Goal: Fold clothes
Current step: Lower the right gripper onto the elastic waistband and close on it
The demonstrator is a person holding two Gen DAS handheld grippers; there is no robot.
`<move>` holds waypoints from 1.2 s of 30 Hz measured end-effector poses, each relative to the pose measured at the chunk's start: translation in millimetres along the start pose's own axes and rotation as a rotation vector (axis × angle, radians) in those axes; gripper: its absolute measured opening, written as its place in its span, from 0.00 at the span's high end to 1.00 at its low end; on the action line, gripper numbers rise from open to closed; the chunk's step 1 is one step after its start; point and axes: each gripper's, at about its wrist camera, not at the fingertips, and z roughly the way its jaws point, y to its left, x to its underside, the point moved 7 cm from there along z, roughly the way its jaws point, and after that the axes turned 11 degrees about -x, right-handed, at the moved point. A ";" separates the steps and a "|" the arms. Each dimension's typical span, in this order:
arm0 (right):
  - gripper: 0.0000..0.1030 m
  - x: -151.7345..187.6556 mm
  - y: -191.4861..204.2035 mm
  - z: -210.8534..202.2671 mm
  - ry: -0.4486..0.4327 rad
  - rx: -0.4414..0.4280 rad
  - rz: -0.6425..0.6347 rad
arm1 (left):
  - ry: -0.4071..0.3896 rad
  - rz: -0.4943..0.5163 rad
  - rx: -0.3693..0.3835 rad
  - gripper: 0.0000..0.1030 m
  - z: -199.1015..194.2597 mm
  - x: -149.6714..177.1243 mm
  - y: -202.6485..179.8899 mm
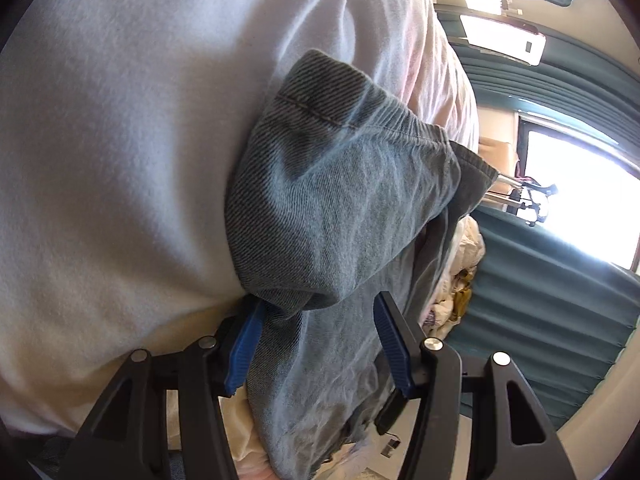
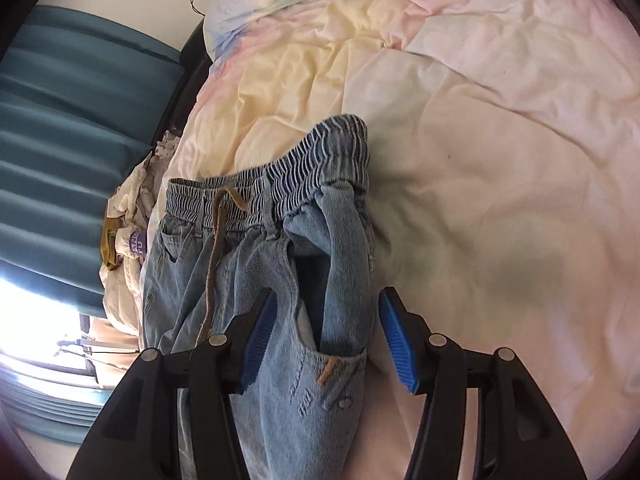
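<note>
the left hand-held gripper (image 1: 316,340) has two matte black angular fingers with triangular cut-outs, silver round rivets at the pivots, and ribbed blue pads (image 1: 244,348) on the inner faces, one at 7 o'clock, one at 5 o'clock. the right hand-held gripper (image 2: 326,338) is built alike: black linkage, silver rivets, ribbed blue pads (image 2: 396,344).

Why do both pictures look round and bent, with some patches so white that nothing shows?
Both views come through fisheye lenses, so edges curve and corners go black. In the left wrist view the window is blown out to pure white, and the jeans are sharp up close. In the right wrist view daylight glares at the lower left, and a soft shadow falls on the bedsheet beside the jeans.
</note>
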 end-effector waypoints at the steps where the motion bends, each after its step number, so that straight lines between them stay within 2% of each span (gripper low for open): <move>1: 0.48 0.8 4.4 3.3 0.005 0.002 -0.022 | 0.009 -0.017 0.031 0.46 -1.5 -0.6 1.1; 4: 0.52 3.0 18.7 11.3 0.015 -0.004 -0.088 | 0.028 -0.030 0.083 0.46 -5.0 -1.8 1.4; 8: 0.57 0.9 54.9 -7.5 -0.041 -0.194 -0.171 | 0.041 -0.017 0.152 0.46 -11.4 1.2 -4.9; 10: 0.58 0.9 66.3 -13.6 -0.061 -0.228 -0.220 | 0.022 0.003 0.119 0.46 0.5 7.4 -18.4; 13: 0.58 1.9 62.8 -8.3 -0.053 -0.161 -0.241 | -0.025 -0.001 0.030 0.46 -4.1 6.3 -12.3; 17: 0.58 -0.7 39.2 0.3 -0.024 -0.084 -0.164 | -0.110 -0.001 -0.059 0.46 -14.8 0.2 -4.7; 19: 0.58 -2.1 28.5 0.8 -0.021 -0.047 -0.136 | -0.123 0.035 -0.118 0.46 -15.1 1.2 -6.9; 21: 0.58 -3.8 20.3 0.3 -0.030 0.016 -0.140 | -0.082 0.080 -0.151 0.46 -3.0 6.7 -8.1; 23: 0.58 -5.7 13.1 -0.3 -0.042 0.080 -0.148 | 0.004 0.103 -0.173 0.46 14.4 13.2 -9.4; 24: 0.58 -6.8 11.6 0.9 -0.041 0.075 -0.143 | 0.047 0.103 -0.182 0.46 23.7 15.9 -8.3; 26: 0.58 -9.0 9.3 3.4 -0.040 0.066 -0.137 | 0.085 0.086 -0.175 0.46 31.8 14.9 -6.8; 31: 0.58 -14.7 13.4 19.8 -0.036 0.092 -0.182 | 0.122 0.093 -0.122 0.46 34.0 10.3 -9.5; 34: 0.58 -17.5 12.2 23.0 -0.042 0.078 -0.176 | 0.110 0.115 -0.045 0.46 25.5 11.6 -16.7; 35: 0.61 -18.3 13.1 22.6 -0.046 0.071 -0.179 | 0.107 0.126 -0.011 0.46 22.2 12.2 -21.2; 36: 0.71 -18.9 18.1 19.8 -0.058 0.062 -0.201 | 0.106 0.148 0.012 0.46 20.0 13.1 -26.7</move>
